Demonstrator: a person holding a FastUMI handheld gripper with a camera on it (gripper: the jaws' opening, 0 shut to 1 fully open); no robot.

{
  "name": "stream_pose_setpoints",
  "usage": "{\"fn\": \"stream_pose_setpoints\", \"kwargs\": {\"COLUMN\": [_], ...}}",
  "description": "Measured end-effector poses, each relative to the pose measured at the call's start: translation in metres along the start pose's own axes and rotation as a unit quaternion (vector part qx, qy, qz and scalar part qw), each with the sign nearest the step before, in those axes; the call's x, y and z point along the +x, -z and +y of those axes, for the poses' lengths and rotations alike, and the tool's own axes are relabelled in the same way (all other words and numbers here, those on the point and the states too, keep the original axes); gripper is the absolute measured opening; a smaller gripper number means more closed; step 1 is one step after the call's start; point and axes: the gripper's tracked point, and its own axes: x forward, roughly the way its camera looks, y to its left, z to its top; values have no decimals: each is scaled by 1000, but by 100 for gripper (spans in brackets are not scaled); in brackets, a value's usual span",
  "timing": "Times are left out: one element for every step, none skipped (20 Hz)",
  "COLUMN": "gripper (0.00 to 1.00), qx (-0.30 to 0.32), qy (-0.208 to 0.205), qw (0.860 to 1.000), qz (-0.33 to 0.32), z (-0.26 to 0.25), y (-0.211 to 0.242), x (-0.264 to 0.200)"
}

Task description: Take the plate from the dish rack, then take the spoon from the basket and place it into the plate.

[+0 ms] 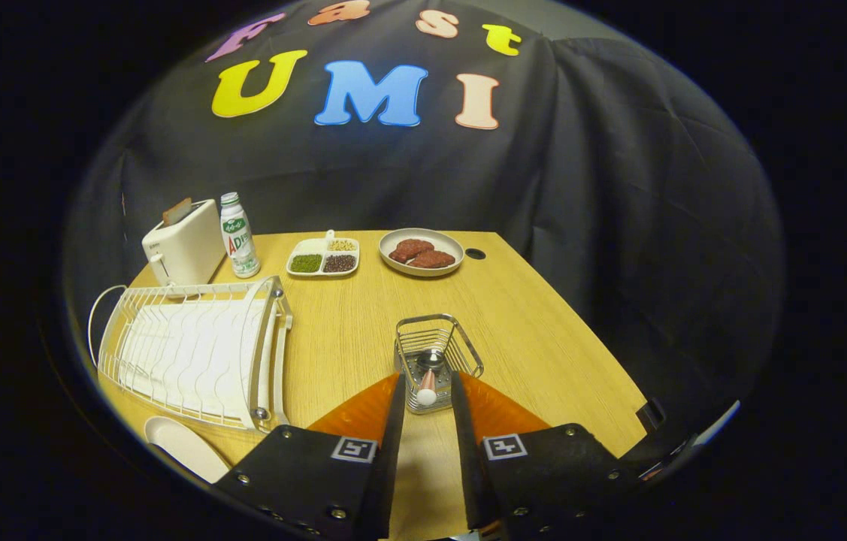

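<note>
With fingers parted, the gripper [427, 391] frames the light, slippery spoon [427, 385] just ahead; pinch its pale handle end.

A staged kitchen corner inside a recording booth: black cloth walls close in a wooden desk [528, 315] laid out with kitchen things, a toaster [184, 244], a drink bottle [239, 235], a white dish rack [194, 349], a sectioned tray [322, 258] of beans, a dish of meat [421, 252] and a wire basket [434, 357]
</note>
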Motion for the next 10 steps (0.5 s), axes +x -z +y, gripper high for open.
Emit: {"fn": "stream_pose_setpoints", "kwargs": {"gripper": [37, 37, 37, 37, 37, 14, 15, 14, 15, 9], "qx": [-10, -18, -25, -30, -34, -41, -50, -54, -60, -69], "qy": [0, -1, 0, 1, -19, -17, -10, -13, -16, -18], "qw": [1000, 1000, 1000, 1000, 999, 999, 999, 998, 998, 997], "qz": [3, 2, 0, -3, -14, -14, -8, -6, -12, -11], "z": [-2, -3, -5, -8, -3, -4, -5, -4, -3, -1], "y": [2, 2, 1, 0, -6, -5, -2, -2, -3, -5], "x": [2, 4, 4, 4, -3, 3, 6, 3, -7, 3]}}
